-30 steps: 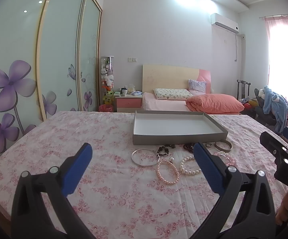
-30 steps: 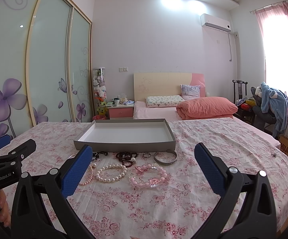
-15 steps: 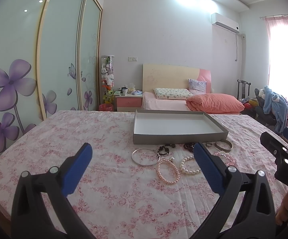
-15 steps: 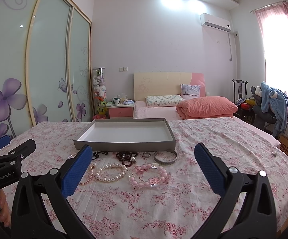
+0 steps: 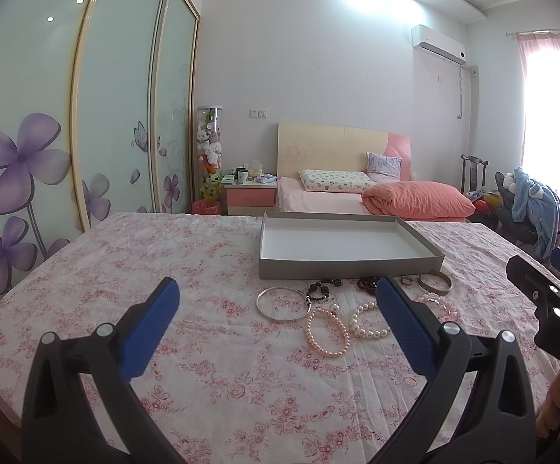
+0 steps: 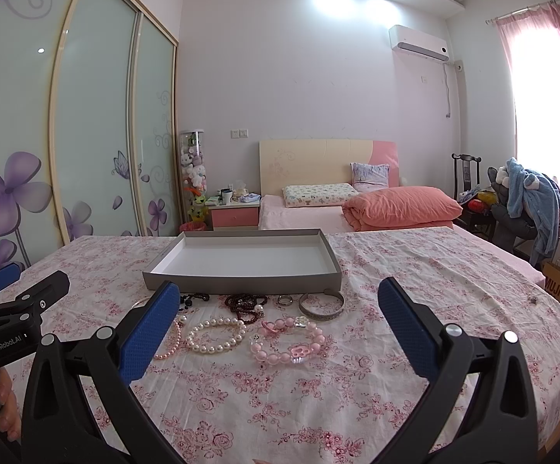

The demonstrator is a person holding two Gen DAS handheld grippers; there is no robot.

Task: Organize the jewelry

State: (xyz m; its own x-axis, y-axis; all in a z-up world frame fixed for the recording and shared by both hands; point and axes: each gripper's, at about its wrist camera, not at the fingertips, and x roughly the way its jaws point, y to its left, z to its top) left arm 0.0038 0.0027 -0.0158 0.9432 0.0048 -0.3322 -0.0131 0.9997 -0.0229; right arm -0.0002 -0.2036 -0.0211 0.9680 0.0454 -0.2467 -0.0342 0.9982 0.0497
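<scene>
An empty grey tray (image 5: 349, 265) (image 6: 241, 281) with a white inside sits on the floral cloth. In front of it lie a silver bangle (image 5: 280, 303), a pink pearl bracelet (image 5: 327, 331), a white pearl bracelet (image 6: 215, 334), a pink bead bracelet (image 6: 288, 344), dark bead strings (image 6: 245, 305), a small ring (image 6: 285, 300) and a grey cuff (image 6: 321, 304). My left gripper (image 5: 276, 294) is open and empty, short of the jewelry. My right gripper (image 6: 278, 297) is open and empty, also short of it.
The floral cloth (image 5: 132, 270) covers a wide table. The other gripper shows at the left edge in the right wrist view (image 6: 12, 309). Behind stand a bed (image 6: 357, 208), a nightstand (image 6: 235, 212), sliding wardrobe doors (image 6: 94, 127) and a chair with clothes (image 6: 527, 201).
</scene>
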